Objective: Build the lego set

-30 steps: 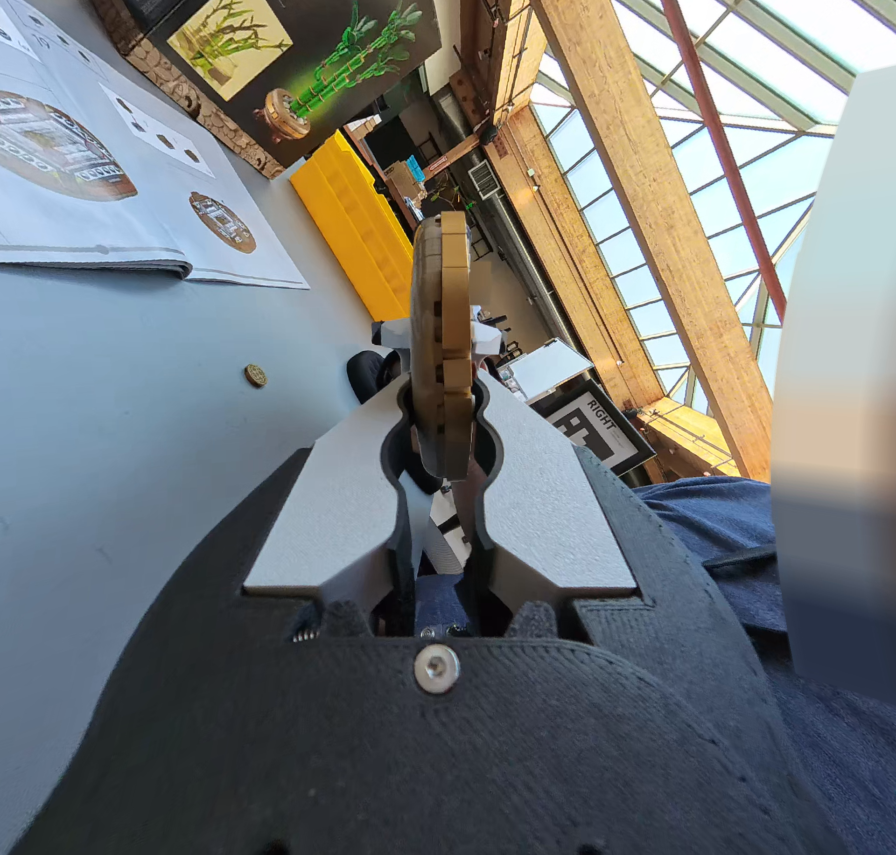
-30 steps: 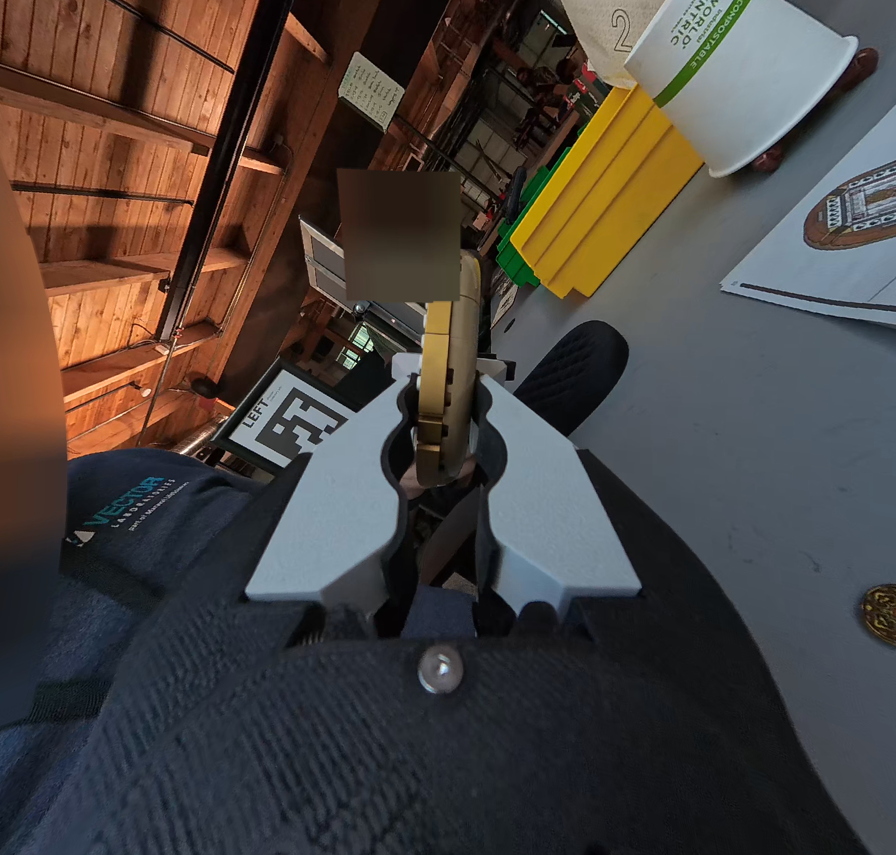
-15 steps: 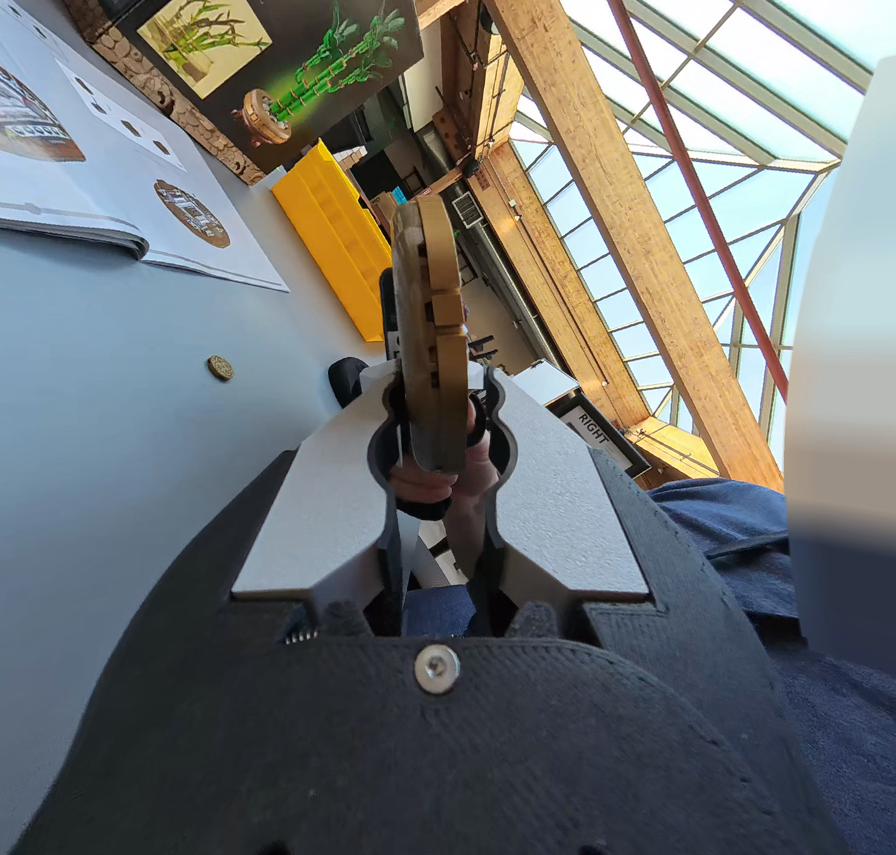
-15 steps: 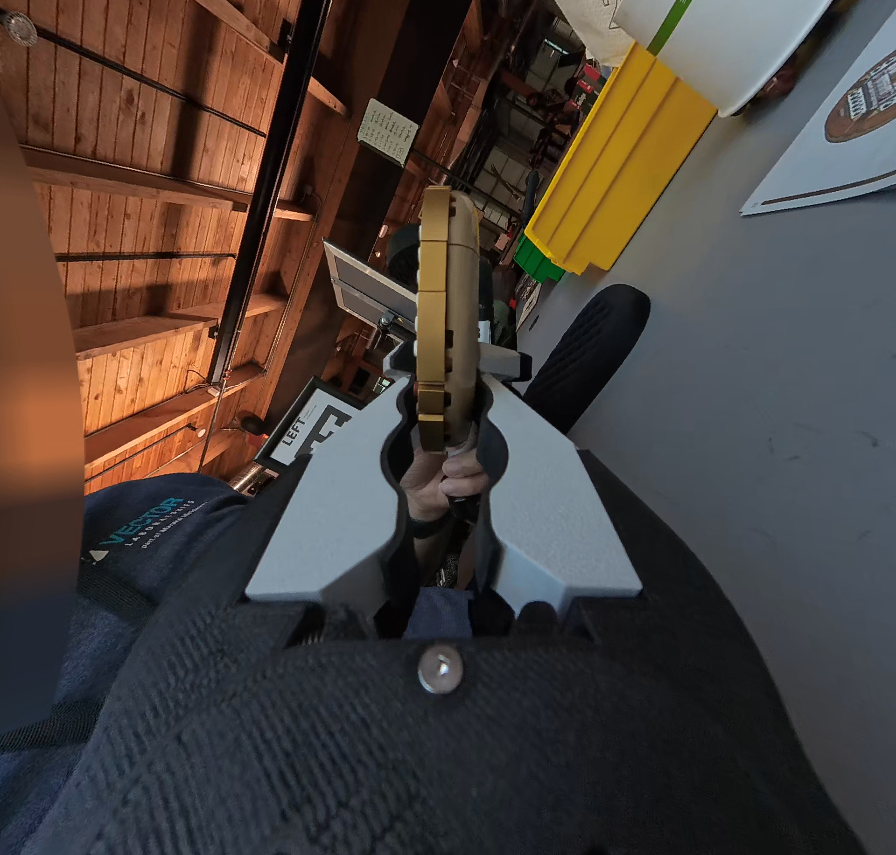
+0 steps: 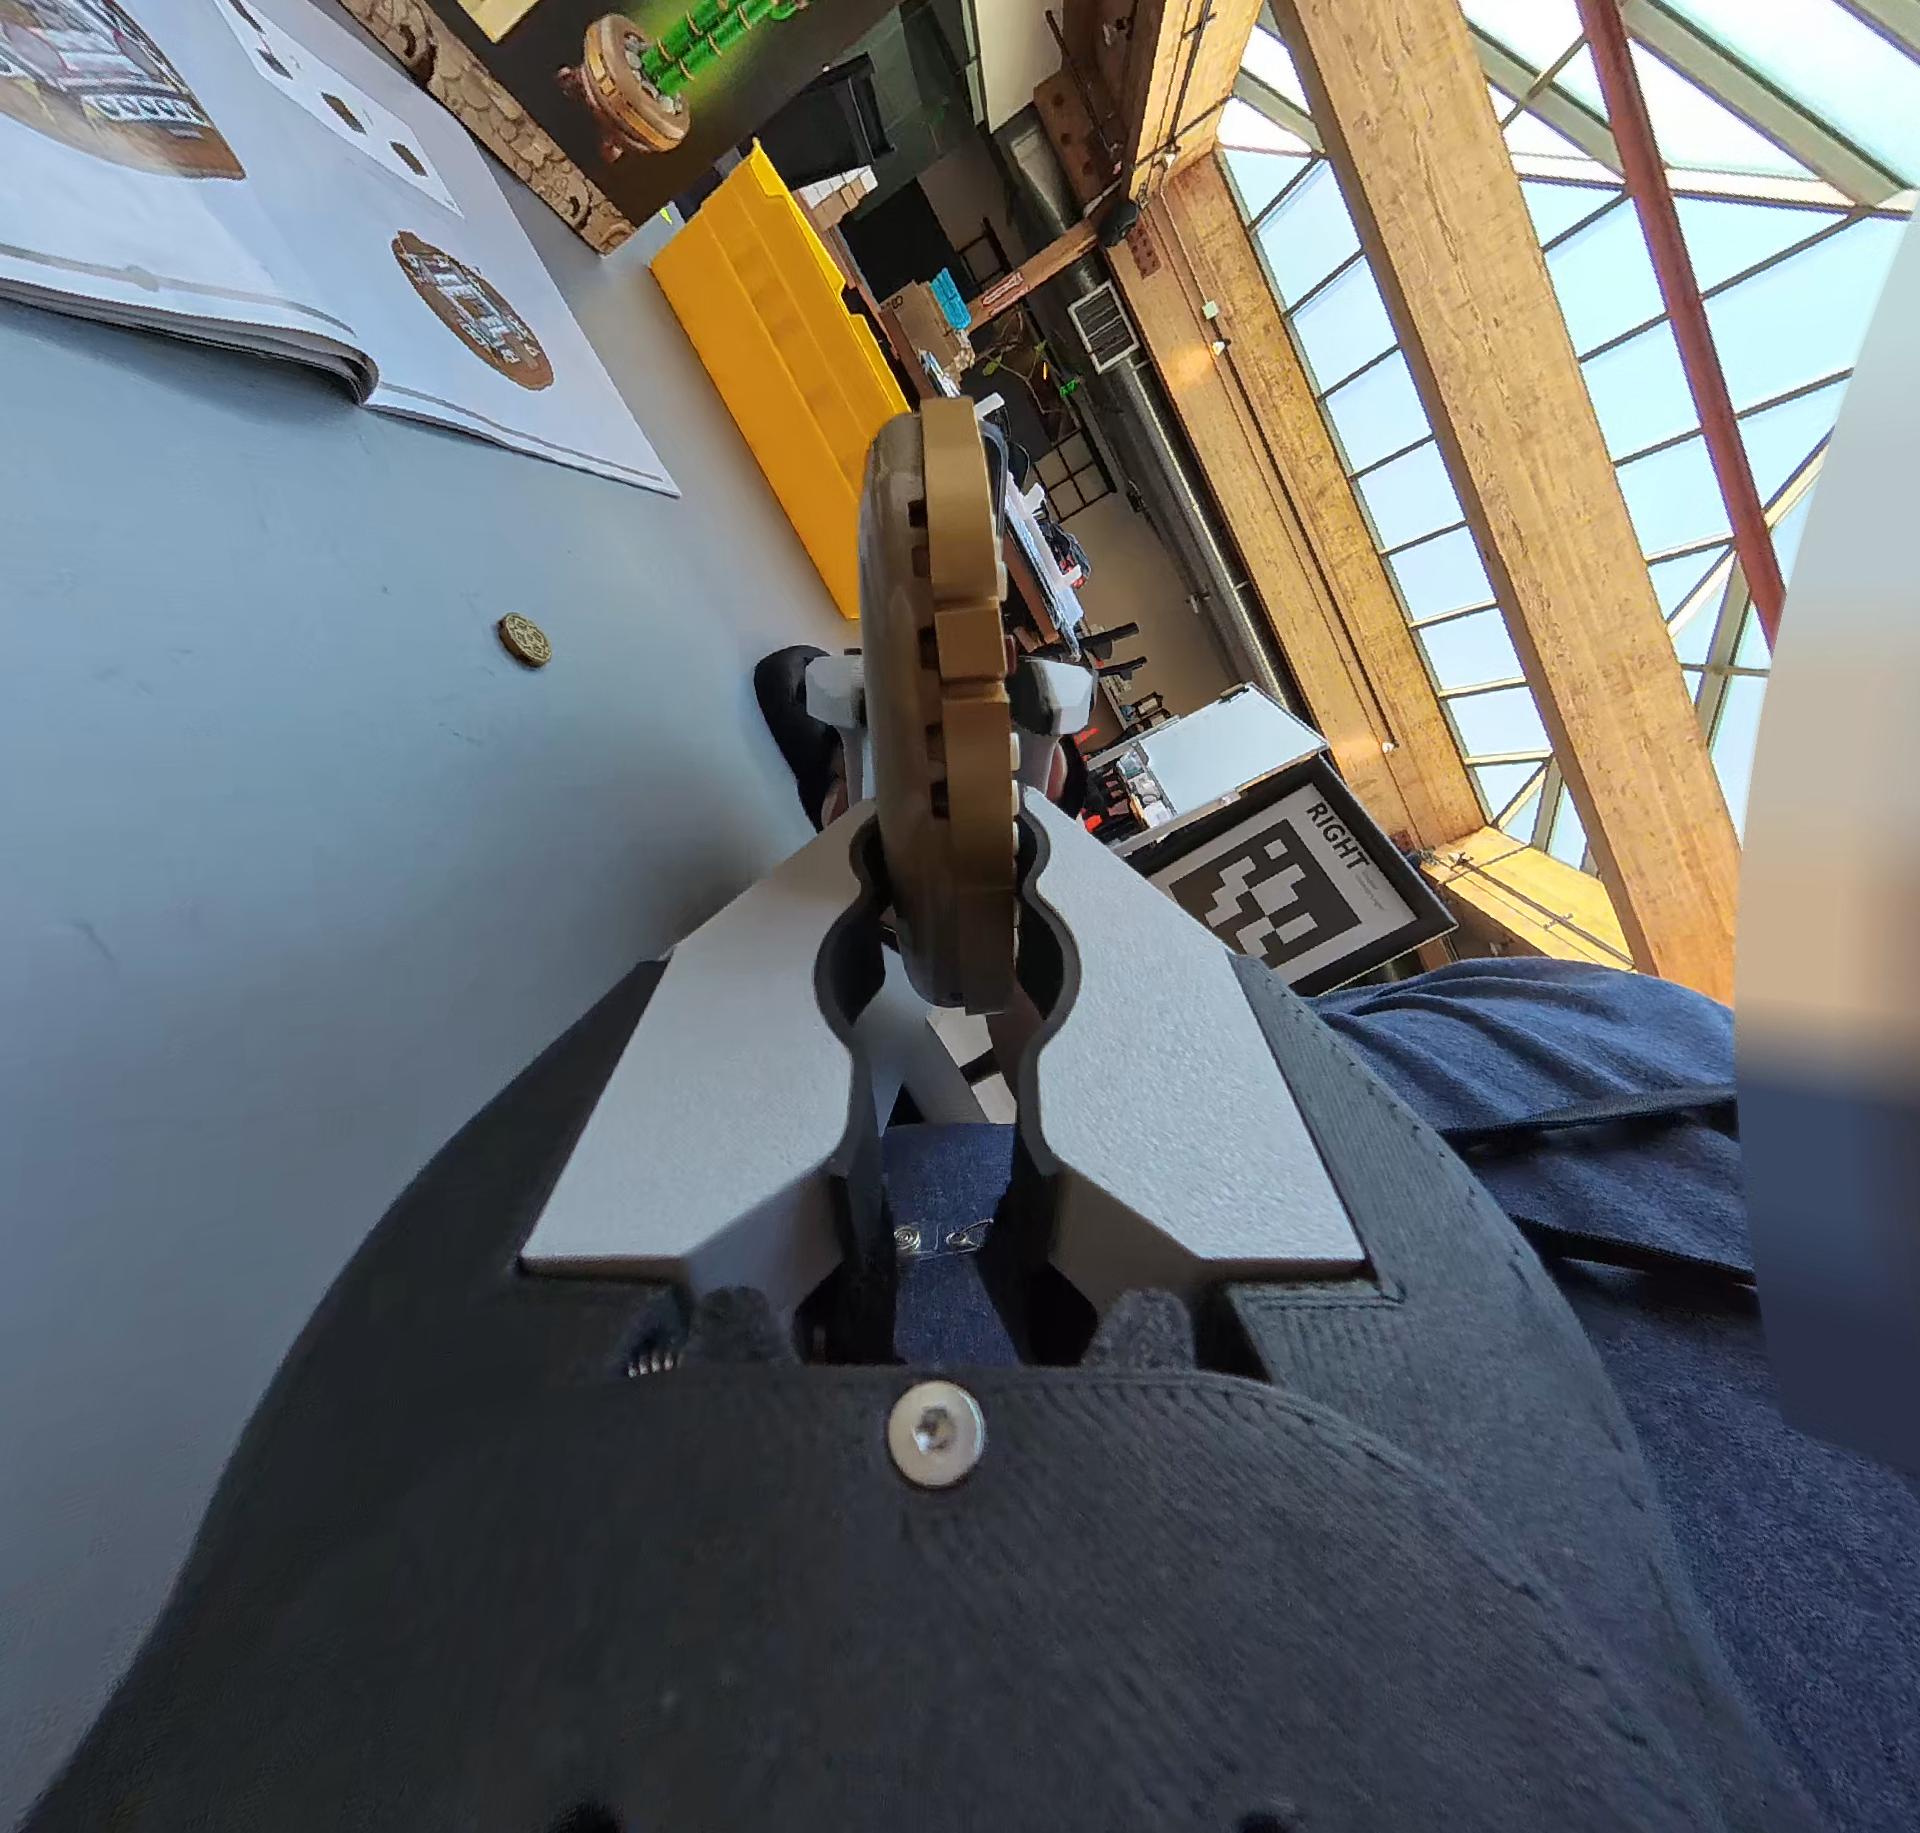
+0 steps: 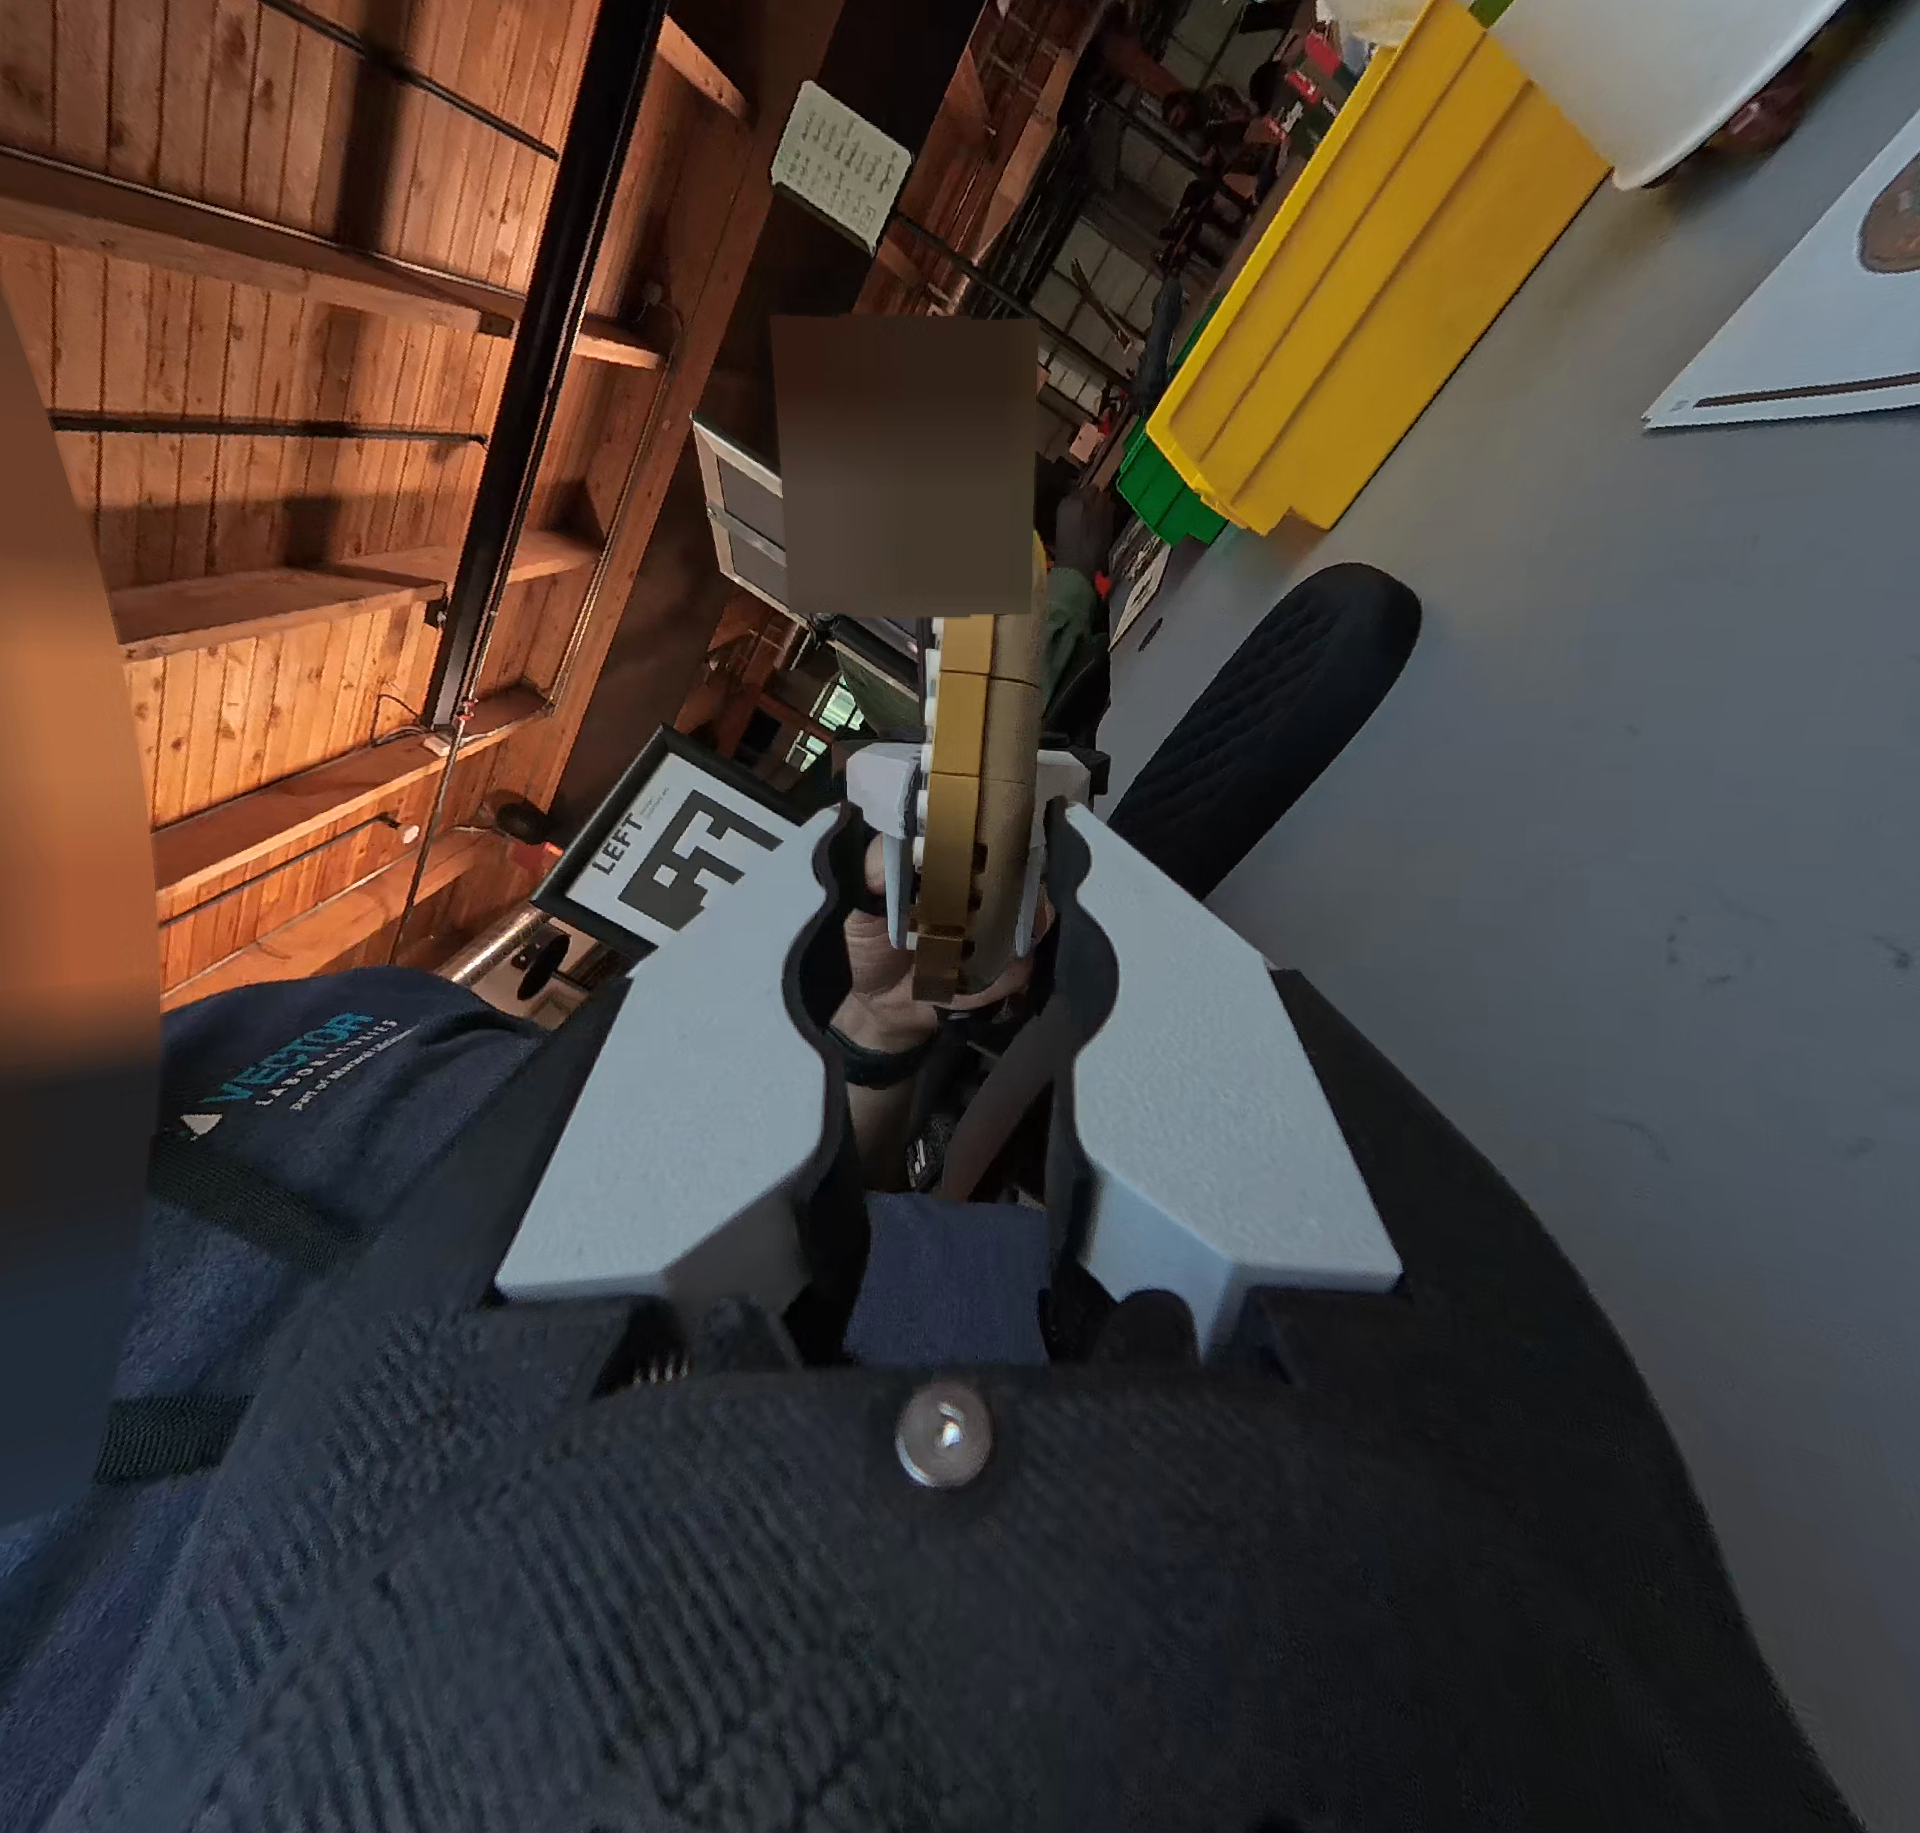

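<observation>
Round tan-gold lego disc assembly (image 5: 940,744) held edge-on in the air above the grey counter (image 5: 312,796), left gripper (image 5: 940,910) and right gripper (image 6: 977,848) fingers both pinching opposite rims, probably to steady or press plates together.
</observation>
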Available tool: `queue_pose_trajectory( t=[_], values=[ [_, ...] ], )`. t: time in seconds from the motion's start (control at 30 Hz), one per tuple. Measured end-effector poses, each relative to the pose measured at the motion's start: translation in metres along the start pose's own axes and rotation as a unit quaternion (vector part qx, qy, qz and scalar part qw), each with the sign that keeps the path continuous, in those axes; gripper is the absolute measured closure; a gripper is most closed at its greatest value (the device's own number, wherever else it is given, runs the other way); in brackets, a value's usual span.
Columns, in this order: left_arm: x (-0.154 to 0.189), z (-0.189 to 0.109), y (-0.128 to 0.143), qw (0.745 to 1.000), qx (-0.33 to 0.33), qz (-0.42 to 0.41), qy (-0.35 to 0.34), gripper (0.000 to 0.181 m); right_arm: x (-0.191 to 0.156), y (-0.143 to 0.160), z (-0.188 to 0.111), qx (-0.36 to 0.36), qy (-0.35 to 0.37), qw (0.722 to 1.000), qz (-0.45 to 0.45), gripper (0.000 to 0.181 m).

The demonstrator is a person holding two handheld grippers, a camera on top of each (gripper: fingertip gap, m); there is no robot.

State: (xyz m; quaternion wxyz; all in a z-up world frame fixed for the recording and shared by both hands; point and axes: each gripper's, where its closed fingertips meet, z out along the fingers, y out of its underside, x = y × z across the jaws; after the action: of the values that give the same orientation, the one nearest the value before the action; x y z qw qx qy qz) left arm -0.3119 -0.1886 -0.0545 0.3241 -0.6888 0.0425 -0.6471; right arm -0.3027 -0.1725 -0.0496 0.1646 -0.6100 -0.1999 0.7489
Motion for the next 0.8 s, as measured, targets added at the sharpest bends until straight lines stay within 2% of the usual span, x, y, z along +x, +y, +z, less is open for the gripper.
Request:
queue_pose_trajectory(
  t=[0.13, 0.2, 0.3, 0.47, 0.63, 0.7, 0.8],
  values=[
    [0.004, 0.000, 0.004, 1.000, -0.015, -0.008, 0.010, 0.162, -0.002, 0.014, 0.008, -0.062, 0.011, 0.998, -0.019, 0.162],
    [0.006, -0.002, 0.001, 1.000, -0.011, -0.008, 0.015, 0.162, -0.004, 0.014, 0.010, -0.059, 0.003, 0.998, -0.003, 0.162],
    [0.007, -0.004, -0.001, 1.000, 0.003, -0.015, 0.022, 0.148, 0.001, 0.013, 0.012, -0.041, 0.010, 0.999, 0.018, 0.162],
    [-0.002, -0.005, 0.002, 1.000, 0.006, -0.016, 0.000, 0.162, 0.004, 0.015, 0.015, -0.025, 0.001, 0.998, 0.049, 0.163],
    [-0.006, -0.007, 0.003, 1.000, -0.015, -0.016, -0.019, 0.162, 0.004, 0.014, 0.016, -0.029, -0.011, 0.998, 0.058, 0.153],
    [-0.004, -0.007, 0.002, 0.999, -0.016, -0.028, -0.007, 0.162, 0.006, 0.016, 0.015, -0.039, -0.006, 0.998, 0.054, 0.162],
    [-0.005, -0.004, 0.002, 0.999, -0.020, -0.036, -0.001, 0.162, 0.007, 0.016, 0.013, -0.046, 0.002, 0.998, 0.047, 0.162]
  ],
)
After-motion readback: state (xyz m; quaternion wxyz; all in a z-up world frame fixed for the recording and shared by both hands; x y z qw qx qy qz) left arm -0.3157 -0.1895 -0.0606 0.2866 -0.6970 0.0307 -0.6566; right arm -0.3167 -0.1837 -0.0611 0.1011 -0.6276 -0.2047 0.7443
